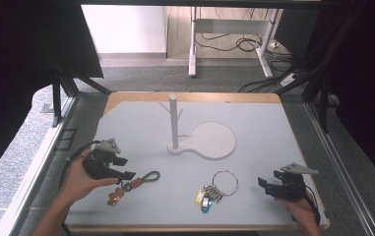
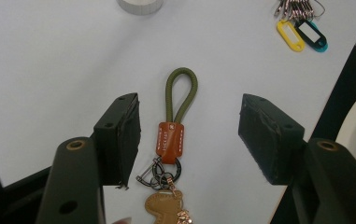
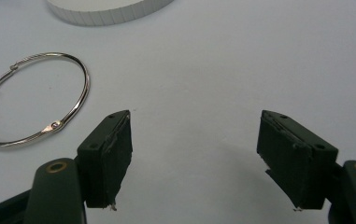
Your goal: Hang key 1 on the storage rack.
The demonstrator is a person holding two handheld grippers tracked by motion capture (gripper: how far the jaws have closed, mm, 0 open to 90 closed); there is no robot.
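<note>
Left gripper view puts the cord keychain (image 2: pixel 173 140) low in the centre of the frame, flat on the table (image 2: pixel 49 60): tan charm at the bottom edge, orange leather tab above it, olive loop pointing up the picture. It lies between the two black jaws of the left gripper (image 2: pixel 189 140), which stand wide apart with neither pad touching it, so nothing is gripped.

Right gripper view has the right gripper (image 3: pixel 194 158) just as wide and holding nothing, over bare table, with the big ring of the key bunch (image 3: pixel 40 98) at the left of the frame.

High view places the left gripper (image 1: pixel 126 169) at lower left just beside the keychain (image 1: pixel 136 184), the key bunch (image 1: pixel 217 189) at lower centre, the right gripper (image 1: pixel 268 184) at lower right. Farther up, at the centre, the white stand (image 1: pixel 174 123) rises from its round base with nothing on its pegs.

Judging by that, the hanging has barely begun: both sets lie on the table, and grasping, lifting and hooking remain.
</note>
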